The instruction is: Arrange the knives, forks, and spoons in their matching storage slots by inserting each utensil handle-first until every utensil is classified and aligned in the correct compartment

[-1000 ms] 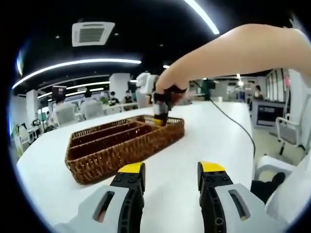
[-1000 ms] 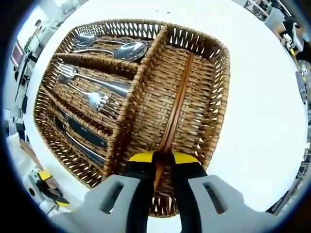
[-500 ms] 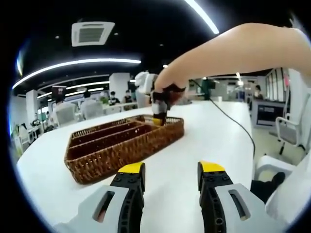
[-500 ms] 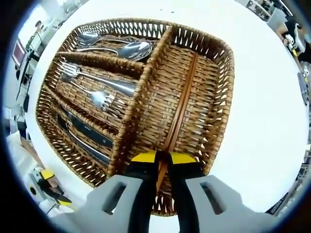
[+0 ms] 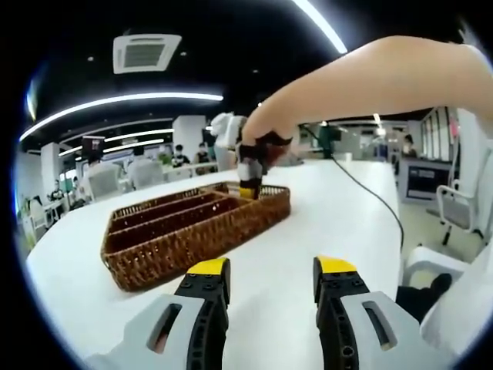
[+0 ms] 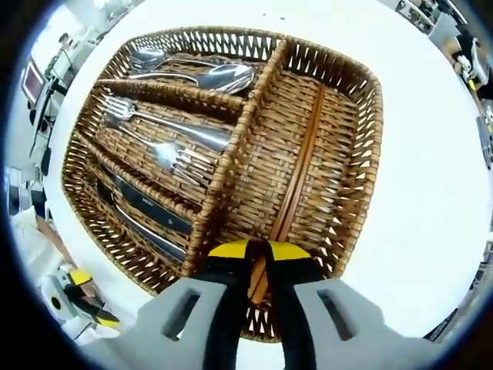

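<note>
Sorted cutlery in a brown woven wicker tray [image 6: 350, 162] on a white table.
Shiny metal spoons [image 6: 202, 71] lie in the far long slot, silver forks [image 6: 166, 139] in the middle slot, dark-handled knives [image 6: 146, 212] in the near-left slot; a thin brown wooden stick [image 6: 296, 173] lies lengthwise in the wide right compartment.

A dark ceiling is crossed by light strips [image 5: 123, 100], an air vent [image 5: 146, 52] is set above, and white chairs [image 5: 104, 181] are ranged behind the white worktop [image 5: 323, 208].
</note>
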The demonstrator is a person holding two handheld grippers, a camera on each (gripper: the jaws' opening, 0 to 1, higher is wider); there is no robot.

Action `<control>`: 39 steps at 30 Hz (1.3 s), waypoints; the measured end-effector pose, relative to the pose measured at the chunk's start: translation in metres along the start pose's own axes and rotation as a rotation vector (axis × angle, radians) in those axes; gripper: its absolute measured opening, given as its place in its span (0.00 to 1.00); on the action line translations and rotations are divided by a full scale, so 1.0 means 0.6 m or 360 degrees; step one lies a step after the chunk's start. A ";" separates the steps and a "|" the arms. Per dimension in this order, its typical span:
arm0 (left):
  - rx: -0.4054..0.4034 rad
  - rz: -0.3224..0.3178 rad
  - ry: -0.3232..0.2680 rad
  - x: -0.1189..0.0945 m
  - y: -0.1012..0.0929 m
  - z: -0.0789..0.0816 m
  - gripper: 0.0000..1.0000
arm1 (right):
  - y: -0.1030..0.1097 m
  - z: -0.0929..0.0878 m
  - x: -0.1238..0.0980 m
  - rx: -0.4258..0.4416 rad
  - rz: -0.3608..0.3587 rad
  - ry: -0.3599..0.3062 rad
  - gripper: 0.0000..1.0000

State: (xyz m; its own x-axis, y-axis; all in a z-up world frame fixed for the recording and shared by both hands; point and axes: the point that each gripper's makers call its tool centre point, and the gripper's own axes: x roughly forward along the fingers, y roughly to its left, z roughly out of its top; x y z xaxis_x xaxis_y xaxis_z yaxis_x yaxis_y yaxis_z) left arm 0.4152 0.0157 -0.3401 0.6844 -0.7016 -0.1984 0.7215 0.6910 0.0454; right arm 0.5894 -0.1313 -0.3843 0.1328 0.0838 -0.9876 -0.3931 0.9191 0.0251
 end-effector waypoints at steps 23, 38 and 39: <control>-0.0003 -0.0004 -0.0001 0.001 -0.004 0.000 0.43 | -0.008 -0.002 -0.008 0.0004 -0.0004 -0.0008 0.08; 0.0008 0.0000 0.0001 0.002 -0.004 0.004 0.43 | -0.018 0.017 -0.038 -0.0066 0.0018 -0.0153 0.11; 0.0010 0.0005 0.0002 0.001 -0.002 0.005 0.43 | -0.017 0.022 -0.040 -0.0081 0.0035 -0.0183 0.11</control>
State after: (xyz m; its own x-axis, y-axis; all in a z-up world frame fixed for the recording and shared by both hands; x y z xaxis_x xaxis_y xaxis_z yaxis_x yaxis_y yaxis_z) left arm 0.4151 0.0138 -0.3372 0.6864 -0.6994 -0.1992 0.7201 0.6919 0.0524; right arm 0.6022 -0.1376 -0.3586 0.2257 0.1498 -0.9626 -0.4425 0.8961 0.0357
